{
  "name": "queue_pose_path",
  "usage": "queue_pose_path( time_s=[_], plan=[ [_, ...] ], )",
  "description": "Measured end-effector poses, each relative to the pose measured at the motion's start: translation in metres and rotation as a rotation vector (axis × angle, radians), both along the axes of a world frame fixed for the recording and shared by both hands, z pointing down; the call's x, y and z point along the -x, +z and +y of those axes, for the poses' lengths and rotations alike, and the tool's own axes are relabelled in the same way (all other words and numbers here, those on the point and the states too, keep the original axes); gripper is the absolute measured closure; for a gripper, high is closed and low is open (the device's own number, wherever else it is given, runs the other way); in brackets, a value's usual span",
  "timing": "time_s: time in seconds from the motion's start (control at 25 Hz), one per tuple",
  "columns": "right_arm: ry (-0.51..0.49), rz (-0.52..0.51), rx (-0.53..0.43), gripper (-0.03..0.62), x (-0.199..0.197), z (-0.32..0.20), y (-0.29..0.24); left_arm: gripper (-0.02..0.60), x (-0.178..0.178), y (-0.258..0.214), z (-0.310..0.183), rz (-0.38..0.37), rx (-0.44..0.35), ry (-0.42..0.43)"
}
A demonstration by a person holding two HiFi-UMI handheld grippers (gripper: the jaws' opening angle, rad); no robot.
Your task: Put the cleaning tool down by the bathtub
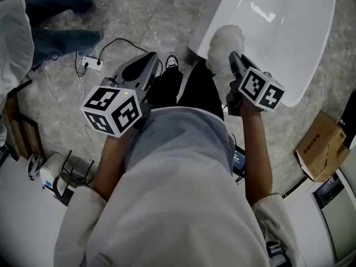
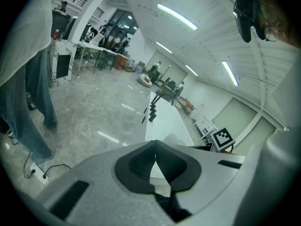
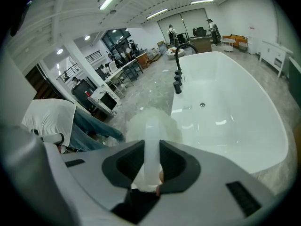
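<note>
The cleaning tool [image 1: 225,42] is a white fluffy duster head on a white handle. My right gripper [image 1: 234,60] is shut on that handle, and the head hangs over the near rim of the white bathtub [image 1: 289,32]. In the right gripper view the handle runs up between the pads of the right gripper [image 3: 152,147] to the fluffy cleaning tool [image 3: 153,122], with the bathtub [image 3: 230,121] just to the right. My left gripper [image 1: 149,60] hovers over the marble floor left of my legs. The left gripper [image 2: 155,155] has its pad tips touching and holds nothing.
A black faucet [image 3: 178,74] stands at the tub's far rim. A power strip [image 1: 89,63] with cables lies on the floor to the left, near a standing person's legs [image 1: 61,38]. A cardboard box [image 1: 322,143] lies at the right.
</note>
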State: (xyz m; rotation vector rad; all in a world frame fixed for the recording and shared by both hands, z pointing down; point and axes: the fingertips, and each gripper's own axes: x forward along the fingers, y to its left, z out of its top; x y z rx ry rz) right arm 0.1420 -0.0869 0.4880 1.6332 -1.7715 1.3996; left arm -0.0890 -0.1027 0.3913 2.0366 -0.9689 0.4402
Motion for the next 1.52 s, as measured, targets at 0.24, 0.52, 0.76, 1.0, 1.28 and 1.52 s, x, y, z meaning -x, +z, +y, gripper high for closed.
queue_pose_path(
  time_s=[0.24,0.52,0.76,1.0,1.28,1.52],
  plan=[
    [-0.012,0.001,0.021,0.508,0.002,0.001,0.01,0.577,0.004,0.002,0.003,-0.001,0.009,-0.01],
    [-0.019,0.005,0.05,0.508,0.003,0.002,0.023,0.577,0.007,0.006,0.003,-0.003,0.019,-0.014],
    [-0.034,0.011,0.078,0.508,0.006,0.005,0.034,0.577,0.011,0.006,0.004,-0.009,0.023,-0.02],
    [-0.042,0.018,0.103,0.508,0.007,0.006,0.046,0.577,0.016,0.009,0.005,-0.017,0.032,-0.026],
    [-0.051,0.023,0.137,0.508,0.006,0.011,0.062,0.577,0.019,0.011,0.009,-0.028,0.041,-0.033],
    [-0.036,-0.012,0.169,0.508,0.005,0.008,0.085,0.577,0.015,0.023,0.007,-0.036,0.057,-0.031]
  ],
)
